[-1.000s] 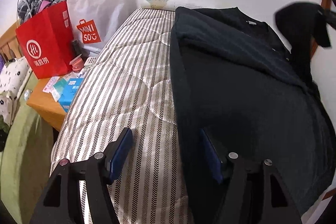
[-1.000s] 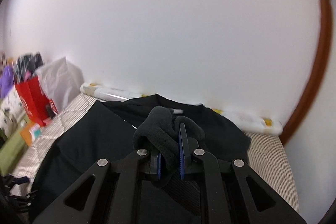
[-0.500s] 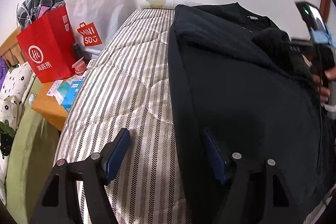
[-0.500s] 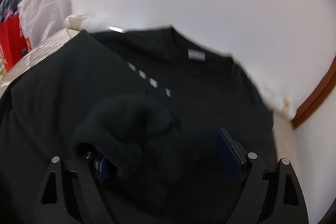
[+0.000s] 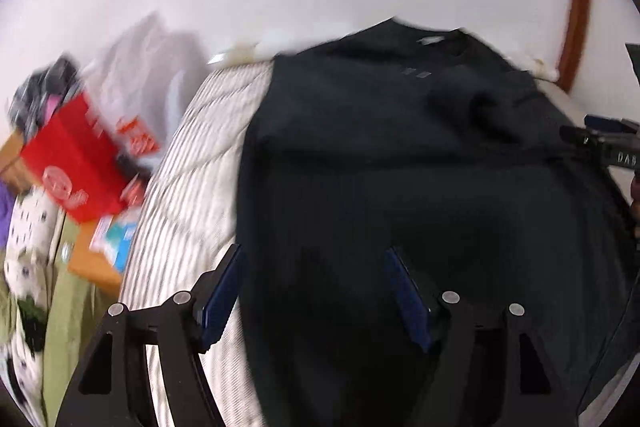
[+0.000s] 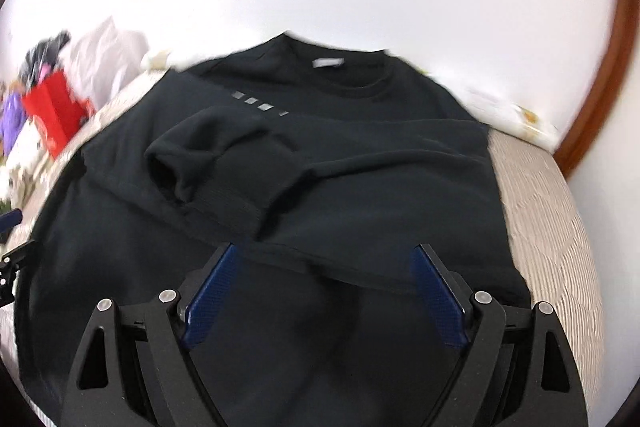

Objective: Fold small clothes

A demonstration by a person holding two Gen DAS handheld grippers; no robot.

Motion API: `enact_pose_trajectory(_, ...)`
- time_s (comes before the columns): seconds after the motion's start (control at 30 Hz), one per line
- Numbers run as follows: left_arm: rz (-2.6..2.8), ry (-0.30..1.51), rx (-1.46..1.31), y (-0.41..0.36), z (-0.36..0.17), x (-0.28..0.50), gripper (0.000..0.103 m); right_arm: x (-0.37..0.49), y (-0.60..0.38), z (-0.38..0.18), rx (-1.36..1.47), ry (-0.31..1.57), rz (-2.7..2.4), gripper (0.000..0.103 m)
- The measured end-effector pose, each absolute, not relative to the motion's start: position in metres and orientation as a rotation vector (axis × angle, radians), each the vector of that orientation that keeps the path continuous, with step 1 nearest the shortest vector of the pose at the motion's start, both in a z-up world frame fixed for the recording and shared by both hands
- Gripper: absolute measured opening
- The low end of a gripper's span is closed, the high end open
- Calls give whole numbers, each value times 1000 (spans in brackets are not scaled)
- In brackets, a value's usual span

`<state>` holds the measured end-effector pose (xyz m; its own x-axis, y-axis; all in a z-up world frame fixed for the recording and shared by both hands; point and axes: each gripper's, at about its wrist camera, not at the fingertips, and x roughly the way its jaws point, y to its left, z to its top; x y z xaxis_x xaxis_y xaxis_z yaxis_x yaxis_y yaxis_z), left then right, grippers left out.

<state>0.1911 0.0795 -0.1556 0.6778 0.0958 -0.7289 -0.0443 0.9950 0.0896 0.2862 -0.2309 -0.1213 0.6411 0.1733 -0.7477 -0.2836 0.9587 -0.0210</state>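
A black sweatshirt [image 6: 360, 187] lies flat on the striped mattress [image 5: 188, 163], collar toward the wall. Its sleeve is folded across the chest, and the cuff [image 6: 188, 155] rests loose near the row of grey squares. My right gripper [image 6: 324, 255] hovers over the lower body of the sweatshirt, open wide, with nothing between its blue pads [image 6: 212, 291]. My left gripper [image 5: 314, 253] is open over the sweatshirt's left side, its left finger [image 5: 224, 287] above the garment's edge. The right gripper [image 5: 608, 139] also shows at the right border of the left wrist view.
A red paper bag [image 5: 76, 167] and a white bag [image 5: 148, 75] stand left of the bed. Small boxes lie on a wooden side table [image 5: 92, 267] there. A white wall closes off the bed's far end, with a brown wooden frame [image 5: 580, 7] at right.
The right gripper let go of the sleeve cuff, which now lies on the chest, and it opened wide and dropped lower. The left gripper swung right over the sweatshirt.
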Motion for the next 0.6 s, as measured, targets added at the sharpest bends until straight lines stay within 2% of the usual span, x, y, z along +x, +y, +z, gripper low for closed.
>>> enact_pose_trajectory(0.13,-2,798,82,41,-138,221,69,286,-276,-121,3,833,217,86)
enact_pose_trajectory(0.2,-18,790,102,23,-135,234,69,284,-291,-122,-5,807,164,78)
enact_pose_trajectory(0.33,-46,761,207,-15,-135,257,69,284,-312,-134,-31,783,99,71)
enact_pose_trajectory(0.4,-24,757,272,-31,-140,269,69,288,-320,-142,-3,791,107,63)
enact_pose_trajectory(0.6,-23,794,424,-70,-160,296,69,302,-328,-165,51,824,120,62)
